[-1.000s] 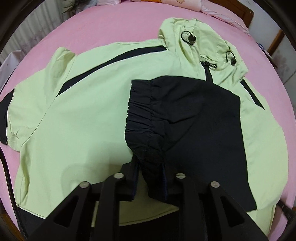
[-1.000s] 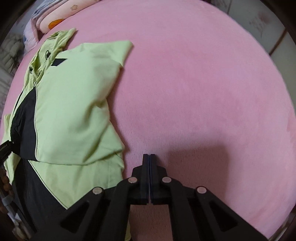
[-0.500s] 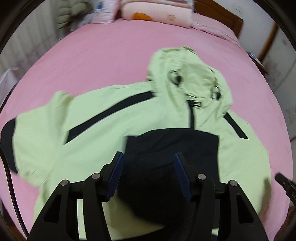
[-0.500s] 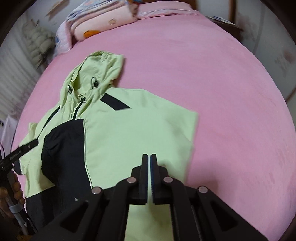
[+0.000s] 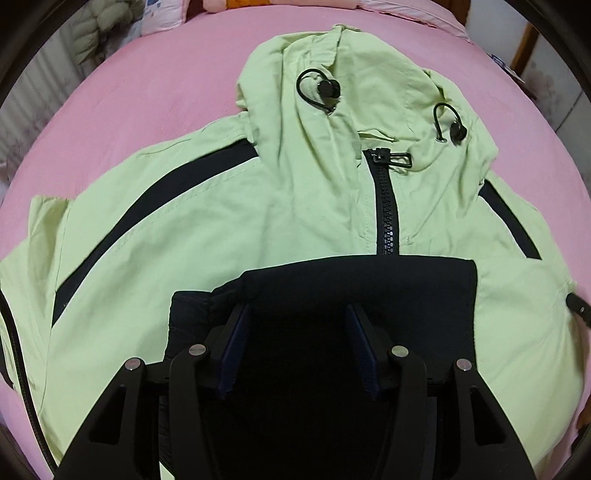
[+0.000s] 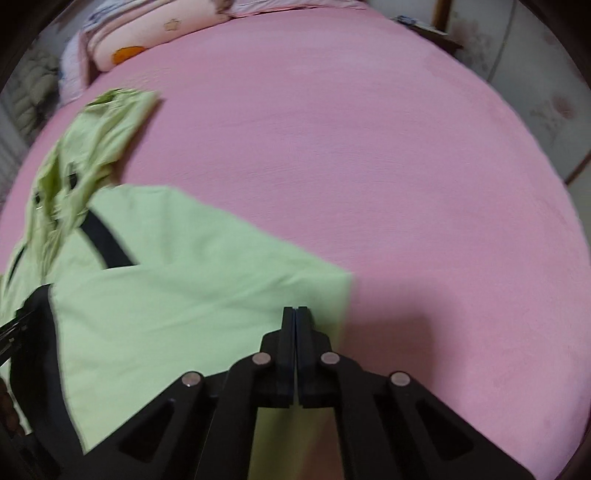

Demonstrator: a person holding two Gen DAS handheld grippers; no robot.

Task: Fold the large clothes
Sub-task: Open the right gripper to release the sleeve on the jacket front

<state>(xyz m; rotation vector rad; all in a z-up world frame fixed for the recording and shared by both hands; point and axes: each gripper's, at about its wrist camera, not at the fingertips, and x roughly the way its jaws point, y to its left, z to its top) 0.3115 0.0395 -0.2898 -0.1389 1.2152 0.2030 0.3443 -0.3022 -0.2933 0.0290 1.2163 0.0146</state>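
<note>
A light green hooded jacket [image 5: 221,229] with black stripes and a black zip lies flat on the pink bed, hood [image 5: 369,85] at the far end. One black sleeve end [image 5: 369,288] is folded across its chest. My left gripper [image 5: 297,314] hovers over that black fabric; its jaws stand apart and are closing a little, and the pads press on nothing. In the right wrist view my right gripper [image 6: 296,312] is shut and empty above the jacket's [image 6: 166,295] folded edge.
Pink bed sheet [image 6: 369,147] spreads wide to the right of the jacket. Pillows [image 6: 147,33] and bedding lie at the head of the bed. The other gripper's tip [image 6: 11,328] shows at the left edge, with a hand below it.
The left gripper let go of the gathered black cuff, opened, and the sleeve now lies flat on the chest. The right gripper, still shut, moved from bare sheet to over the jacket's edge.
</note>
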